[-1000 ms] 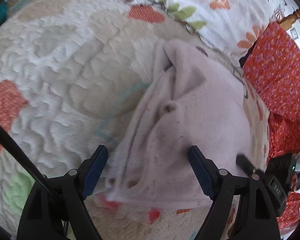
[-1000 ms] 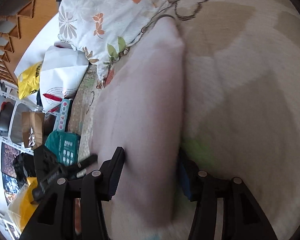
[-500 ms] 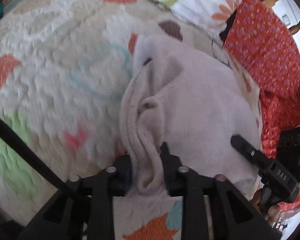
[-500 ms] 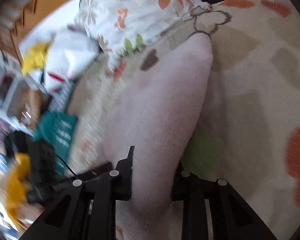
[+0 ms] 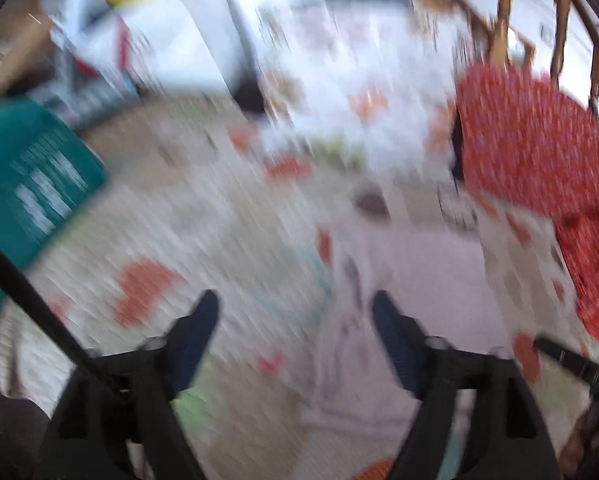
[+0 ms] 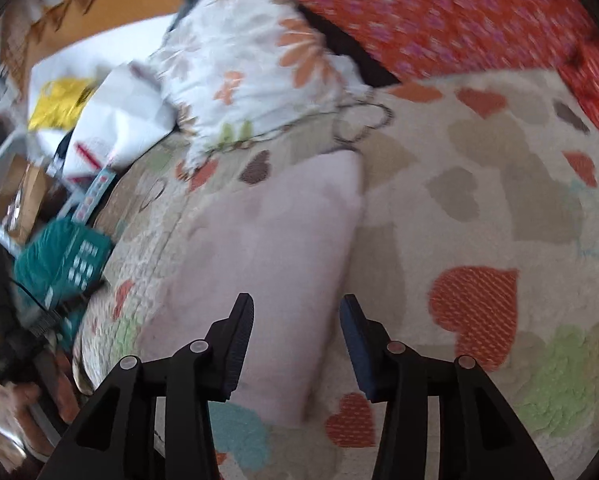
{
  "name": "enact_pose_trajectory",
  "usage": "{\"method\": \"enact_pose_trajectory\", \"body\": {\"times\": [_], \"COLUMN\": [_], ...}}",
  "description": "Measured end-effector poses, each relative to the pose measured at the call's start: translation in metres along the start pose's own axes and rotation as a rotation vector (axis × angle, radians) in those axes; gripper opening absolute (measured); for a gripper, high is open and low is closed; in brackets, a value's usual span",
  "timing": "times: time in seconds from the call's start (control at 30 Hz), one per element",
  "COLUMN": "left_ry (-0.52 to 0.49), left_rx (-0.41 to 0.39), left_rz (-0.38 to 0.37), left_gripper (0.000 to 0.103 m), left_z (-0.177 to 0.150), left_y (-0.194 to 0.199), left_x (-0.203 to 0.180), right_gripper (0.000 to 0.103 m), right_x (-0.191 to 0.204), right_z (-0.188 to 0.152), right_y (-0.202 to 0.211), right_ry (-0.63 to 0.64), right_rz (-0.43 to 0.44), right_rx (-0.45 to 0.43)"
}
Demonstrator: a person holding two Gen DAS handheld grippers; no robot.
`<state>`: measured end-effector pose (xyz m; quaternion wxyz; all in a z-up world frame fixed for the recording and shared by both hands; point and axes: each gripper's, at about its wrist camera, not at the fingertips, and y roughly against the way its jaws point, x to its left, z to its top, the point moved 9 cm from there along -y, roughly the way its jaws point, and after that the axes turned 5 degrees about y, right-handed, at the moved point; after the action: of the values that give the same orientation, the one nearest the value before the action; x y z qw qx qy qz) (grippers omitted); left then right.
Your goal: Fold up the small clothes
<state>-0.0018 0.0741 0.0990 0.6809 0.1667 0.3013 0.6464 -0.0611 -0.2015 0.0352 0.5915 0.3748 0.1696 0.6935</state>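
Right wrist view showed the right gripper (image 6: pixel 295 340) parted, holding nothing, above the folded pale-pink garment (image 6: pixel 267 264) on the heart-print quilt (image 6: pixel 479 200); left gripper (image 5: pixel 295 336) gaped empty too. A snagging finger could undo the fold.

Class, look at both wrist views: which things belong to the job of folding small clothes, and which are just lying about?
Belongs to the job:
pale pink garment, lying on the quilt
left tongs, open
right tongs, open
heart-patterned quilt, the folding surface

Just lying about:
floral pillow
red cloth
teal basket
yellow bag
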Motion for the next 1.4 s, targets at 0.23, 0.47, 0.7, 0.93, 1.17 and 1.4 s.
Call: {"method": "enact_pose_trajectory", "body": {"times": [0.23, 0.47, 0.7, 0.93, 1.17, 1.4], "left_ry": [-0.016, 0.14, 0.247, 0.152, 0.002, -0.061], "left_rx": [-0.23, -0.172, -0.223, -0.312, -0.421, -0.498], "left_rz": [-0.033, 0.02, 0.212, 0.28, 0.226, 0.185], "left_gripper": [0.103, 0.103, 0.103, 0.103, 0.103, 0.103], "left_z": [0.05, 0.051, 0.056, 0.061, 0.054, 0.054], "left_y": [0.042, 0.015, 0.014, 0.037, 0.06, 0.146], "left_x": [0.015, 0.059, 0.112, 0.103, 0.05, -0.008], "right_gripper": [0.046, 0.032, 0.04, 0.04, 0.038, 0.04], "right_x": [0.069, 0.094, 0.156, 0.101, 0.019, 0.0], "right_z": [0.016, 0.023, 0.008, 0.0, -0.043, -0.04], "right_y": [-0.039, -0.145, -0.162, -0.091, -0.031, 0.047], "right_ry": [0.149, 0.125, 0.17, 0.072, -0.098, -0.025], "right_rz": [0.008, -0.04, 0.224, 0.2, 0.151, 0.016], "right_rx": [0.035, 0.17, 0.281, 0.147, 0.084, -0.088]}}
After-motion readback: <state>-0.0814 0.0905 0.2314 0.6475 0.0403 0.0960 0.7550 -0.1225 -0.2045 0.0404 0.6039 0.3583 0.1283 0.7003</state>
